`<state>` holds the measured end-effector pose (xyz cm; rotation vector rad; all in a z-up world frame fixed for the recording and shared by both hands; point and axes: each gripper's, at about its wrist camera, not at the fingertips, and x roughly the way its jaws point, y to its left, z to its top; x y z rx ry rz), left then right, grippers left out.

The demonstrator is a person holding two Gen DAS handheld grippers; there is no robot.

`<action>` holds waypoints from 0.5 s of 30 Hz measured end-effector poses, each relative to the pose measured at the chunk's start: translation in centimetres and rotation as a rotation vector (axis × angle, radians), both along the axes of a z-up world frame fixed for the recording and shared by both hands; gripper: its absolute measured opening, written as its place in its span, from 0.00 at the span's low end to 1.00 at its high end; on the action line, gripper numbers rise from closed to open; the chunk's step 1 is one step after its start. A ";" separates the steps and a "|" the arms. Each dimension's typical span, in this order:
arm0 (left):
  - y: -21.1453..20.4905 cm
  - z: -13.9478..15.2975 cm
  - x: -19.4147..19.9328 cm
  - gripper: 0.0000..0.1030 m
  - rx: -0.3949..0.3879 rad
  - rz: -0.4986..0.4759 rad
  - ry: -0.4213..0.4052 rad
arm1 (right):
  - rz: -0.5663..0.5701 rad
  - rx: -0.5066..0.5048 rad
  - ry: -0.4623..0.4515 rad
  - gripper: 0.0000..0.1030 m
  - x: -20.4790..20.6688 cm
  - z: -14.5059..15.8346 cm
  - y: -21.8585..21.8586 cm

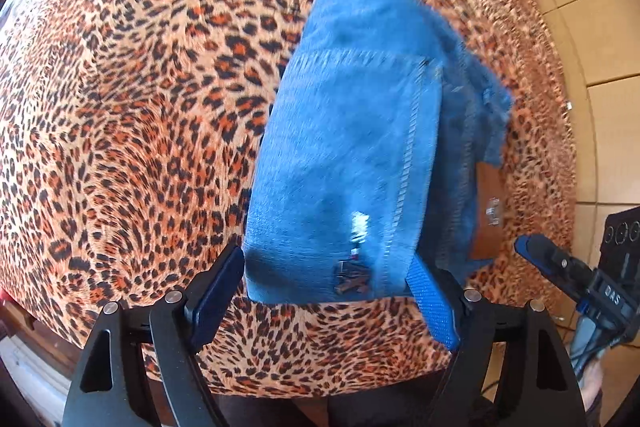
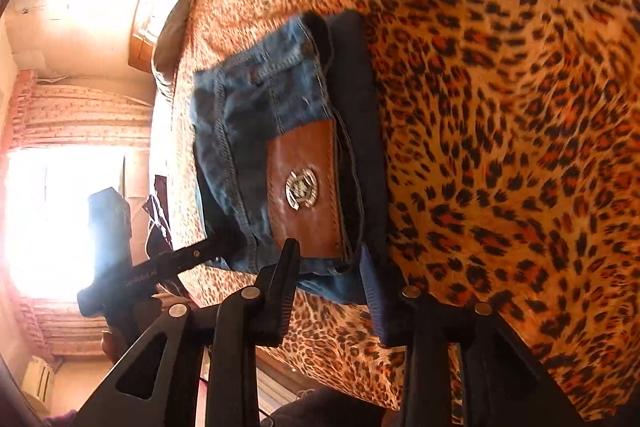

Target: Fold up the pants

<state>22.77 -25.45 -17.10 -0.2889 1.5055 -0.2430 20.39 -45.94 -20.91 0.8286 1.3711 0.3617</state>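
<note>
1. Pants [image 1: 344,147]: blue denim, folded into a compact stack w/ back pocket on top, lying near the front edge of the leopard-print bed [image 1: 120,107], toward its right corner. Prob. parked there so both tools reach it from the bedside.
2. Left gripper [image 1: 332,291]: jaws spread wide, straddling the stack's near end; pads don't seem to press the cloth. Looks like a release, fold appears done.
3. Right gripper [image 2: 332,267]: jaws partly apart, w/ the waistband end & brown leather patch [image 2: 306,187] just ahead of the tips; no pinch visible.
4. Judgement: task near finished; maybe a last tidy of the ragged side edge.
</note>
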 end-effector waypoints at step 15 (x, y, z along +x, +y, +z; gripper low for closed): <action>-0.2 -9.0 15.2 0.93 0.107 0.078 -0.017 | 0.066 -0.249 -0.143 0.49 10.7 -4.8 5.7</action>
